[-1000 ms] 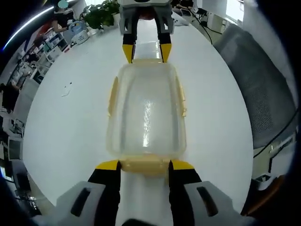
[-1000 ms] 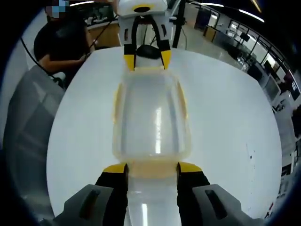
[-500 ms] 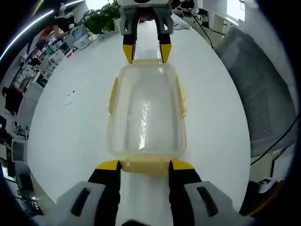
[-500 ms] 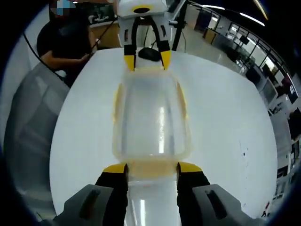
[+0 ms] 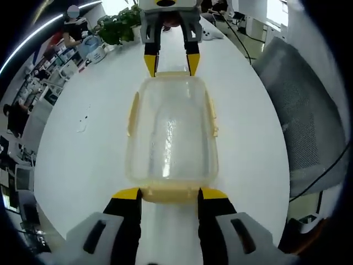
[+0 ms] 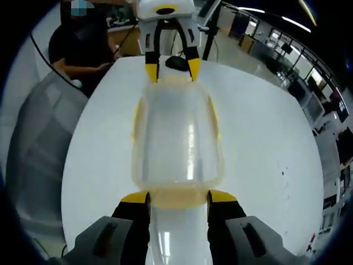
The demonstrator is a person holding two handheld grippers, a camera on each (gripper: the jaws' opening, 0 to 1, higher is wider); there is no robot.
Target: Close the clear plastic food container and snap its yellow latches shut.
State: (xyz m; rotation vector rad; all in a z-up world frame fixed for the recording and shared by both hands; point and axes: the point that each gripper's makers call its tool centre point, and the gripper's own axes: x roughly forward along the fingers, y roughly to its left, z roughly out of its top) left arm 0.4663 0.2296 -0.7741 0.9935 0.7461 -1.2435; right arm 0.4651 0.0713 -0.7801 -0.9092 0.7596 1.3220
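With nothing shifting since a second ago, both the left gripper (image 5: pixel 167 194) and right gripper (image 6: pixel 178 197) are keeping wide fingers bracketing the container's (image 5: pixel 170 132) end latches, pressing them shut.

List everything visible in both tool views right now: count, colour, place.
container: one, clear plastic, lid on, on the table between the two tools.
latches: yellow, one on each long side and one at each end.
table: one, white, under the container.
office chair: one, grey mesh, beside the table at the right of the left tool view.
plant: one, green, at the table's far end in the left tool view.
seated person: one, dark clothes, beyond the table in the right tool view.
left tool: black with yellow tips, jaws either side of the near end latch.
right tool: same colours, at the opposite end latch.
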